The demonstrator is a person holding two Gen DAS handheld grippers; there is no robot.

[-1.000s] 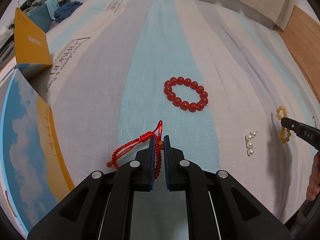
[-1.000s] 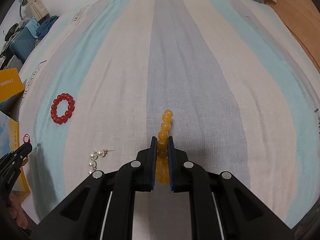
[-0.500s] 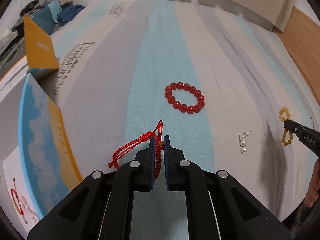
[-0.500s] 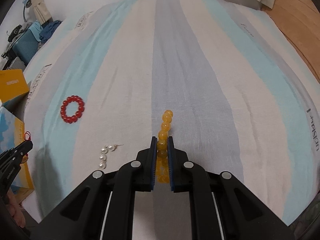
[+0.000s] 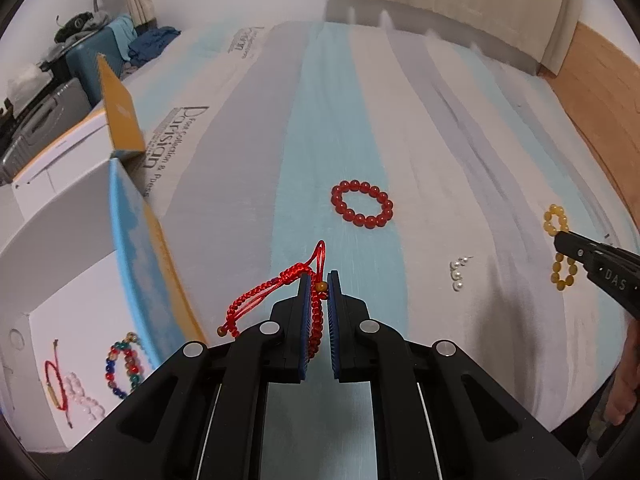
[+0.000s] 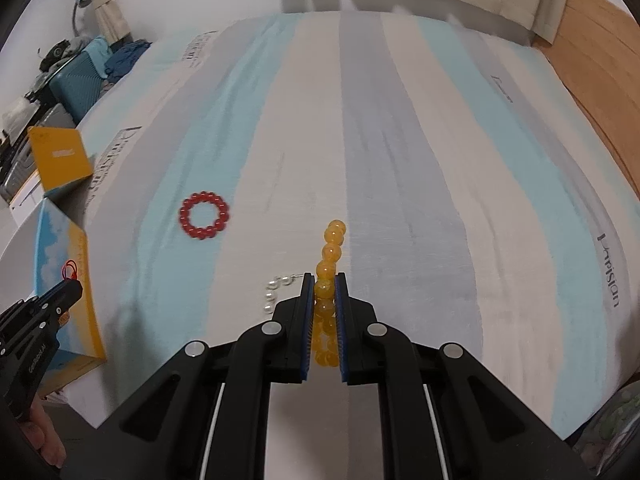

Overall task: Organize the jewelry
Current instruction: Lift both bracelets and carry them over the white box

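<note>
My left gripper (image 5: 318,280) is shut on a red cord bracelet (image 5: 272,292) and holds it above the striped bed, beside an open white box (image 5: 56,300). My right gripper (image 6: 324,280) is shut on a yellow bead bracelet (image 6: 330,256), which also shows in the left wrist view (image 5: 558,224), lifted off the bed. A red bead bracelet (image 5: 362,209) lies flat on the blue stripe and also shows in the right wrist view (image 6: 204,215). A short pearl piece (image 5: 457,274) lies between the two grippers; in the right wrist view it (image 6: 272,294) sits just left of my fingers.
The white box holds a multicolour bead bracelet (image 5: 124,364), a thin red cord piece (image 5: 54,380) and pale pink beads (image 5: 84,398). Its lid (image 5: 140,248) with a sky print stands upright along the bed edge. An orange flap (image 5: 120,112) stands farther back. Wood floor (image 5: 600,92) lies right.
Both grippers have risen and pulled back with their bracelets. The left one has shifted so the box's inside with its jewelry has come into view.
</note>
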